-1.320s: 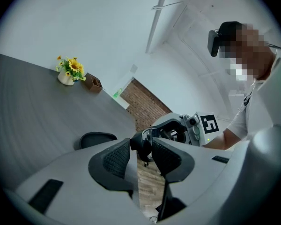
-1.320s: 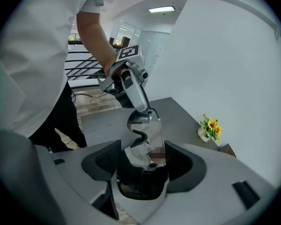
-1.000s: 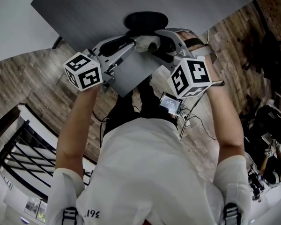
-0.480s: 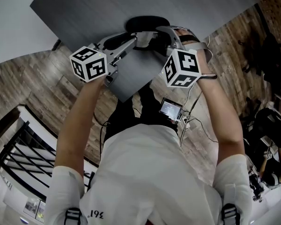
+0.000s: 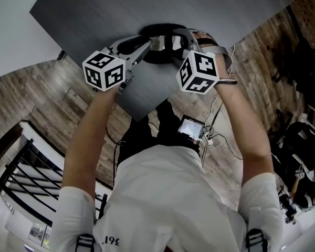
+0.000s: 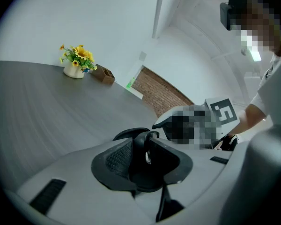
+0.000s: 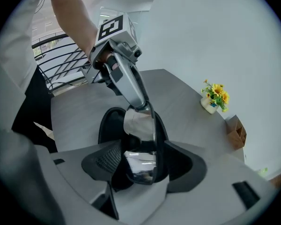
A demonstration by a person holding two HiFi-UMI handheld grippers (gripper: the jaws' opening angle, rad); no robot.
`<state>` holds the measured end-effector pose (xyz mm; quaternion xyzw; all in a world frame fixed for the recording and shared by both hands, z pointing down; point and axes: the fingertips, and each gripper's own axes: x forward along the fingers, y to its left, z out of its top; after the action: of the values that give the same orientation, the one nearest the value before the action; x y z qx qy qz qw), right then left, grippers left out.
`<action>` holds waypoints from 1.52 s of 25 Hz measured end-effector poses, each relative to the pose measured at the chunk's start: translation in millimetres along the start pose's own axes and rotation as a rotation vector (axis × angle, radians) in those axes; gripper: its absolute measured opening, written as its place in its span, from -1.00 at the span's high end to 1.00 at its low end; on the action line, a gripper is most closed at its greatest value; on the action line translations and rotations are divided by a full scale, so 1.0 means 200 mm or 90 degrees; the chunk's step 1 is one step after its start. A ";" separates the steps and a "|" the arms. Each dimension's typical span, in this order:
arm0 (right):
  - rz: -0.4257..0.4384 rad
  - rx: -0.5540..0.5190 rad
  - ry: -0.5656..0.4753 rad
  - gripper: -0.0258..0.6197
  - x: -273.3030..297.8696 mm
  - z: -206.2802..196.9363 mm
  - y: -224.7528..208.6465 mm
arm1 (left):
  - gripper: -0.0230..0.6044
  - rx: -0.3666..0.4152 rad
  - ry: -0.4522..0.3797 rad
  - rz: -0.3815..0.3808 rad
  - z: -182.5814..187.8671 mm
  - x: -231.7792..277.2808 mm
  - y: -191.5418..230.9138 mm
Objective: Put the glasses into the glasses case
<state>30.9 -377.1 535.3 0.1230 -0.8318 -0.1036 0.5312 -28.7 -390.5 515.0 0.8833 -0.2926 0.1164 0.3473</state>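
Observation:
The glasses (image 5: 163,42), dark-framed with mirror-like lenses, hang between my two grippers just over the open black glasses case (image 5: 156,58) on the grey table (image 5: 94,9). My left gripper (image 5: 147,46) has just been closing its jaws. In the left gripper view its pads (image 6: 117,156) sit against the dark frame end (image 6: 145,146), with the case (image 6: 129,134) behind. My right gripper (image 7: 143,165) is shut on a lens of the glasses (image 7: 140,165). The case (image 7: 110,125) lies directly below, and the left gripper (image 7: 141,106) grips the far end.
A small pot of yellow flowers (image 6: 76,60) and a brown box (image 6: 103,74) stand at the table's far side. The table's near corner (image 5: 134,114) juts toward the person. A small screen device (image 5: 191,127) hangs at the person's waist above wooden floor.
Both grippers have carried the glasses away from the person and down onto the case. The two marker cubes have drawn closer together.

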 end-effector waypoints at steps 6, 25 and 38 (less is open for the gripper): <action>-0.005 -0.010 -0.010 0.32 0.07 0.05 -0.04 | 0.53 -0.014 -0.002 -0.001 -0.01 0.01 0.07; -0.013 -0.085 0.011 0.34 0.08 0.10 -0.04 | 0.53 -0.065 -0.021 0.009 -0.03 -0.04 0.10; 0.006 -0.133 0.034 0.35 0.15 0.08 -0.03 | 0.53 -0.107 -0.010 0.052 -0.11 -0.09 0.19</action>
<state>5.3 -391.6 552.3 0.0658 -0.8026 -0.1843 0.5635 -65.2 -389.6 543.9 0.8393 -0.3398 0.0985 0.4128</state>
